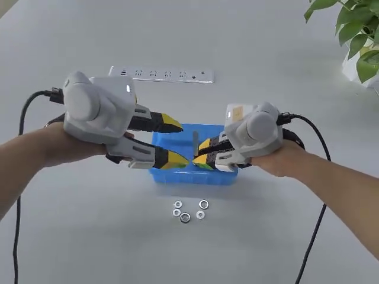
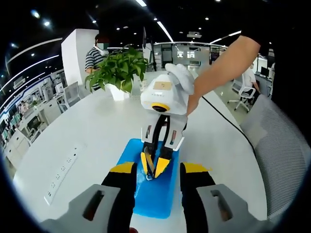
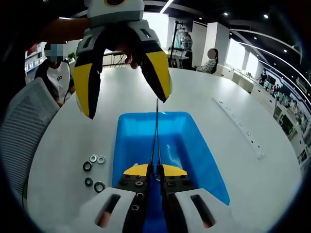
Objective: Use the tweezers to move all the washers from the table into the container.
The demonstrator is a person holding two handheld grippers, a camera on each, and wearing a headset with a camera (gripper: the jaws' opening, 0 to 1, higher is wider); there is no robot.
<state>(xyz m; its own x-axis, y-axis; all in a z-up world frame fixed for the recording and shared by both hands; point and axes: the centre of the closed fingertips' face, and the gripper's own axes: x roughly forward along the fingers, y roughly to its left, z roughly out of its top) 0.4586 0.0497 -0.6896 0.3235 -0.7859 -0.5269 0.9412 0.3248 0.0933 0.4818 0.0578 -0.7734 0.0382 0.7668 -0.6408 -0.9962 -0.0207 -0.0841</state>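
Several small metal washers (image 1: 204,205) (image 3: 99,186) lie in a loose cluster on the white table, just in front of the blue rectangular container (image 1: 177,175) (image 3: 184,141) (image 2: 158,199). My right gripper (image 1: 201,152) (image 3: 155,170) (image 2: 153,167) hovers over the container, shut on thin metal tweezers (image 3: 156,131) (image 1: 195,139) whose tips point into the tray. Facing it from the other side, my left gripper (image 1: 177,140) (image 2: 159,167) (image 3: 127,103) stands open with nothing between its yellow-tipped jaws. Neither gripper touches the washers.
A white power strip (image 1: 163,74) (image 3: 240,127) (image 2: 60,177) lies beyond the container. A potted plant (image 1: 355,35) (image 2: 119,70) stands at the table's far right corner. Black cables trail from both grippers. People sit in the office behind the table.
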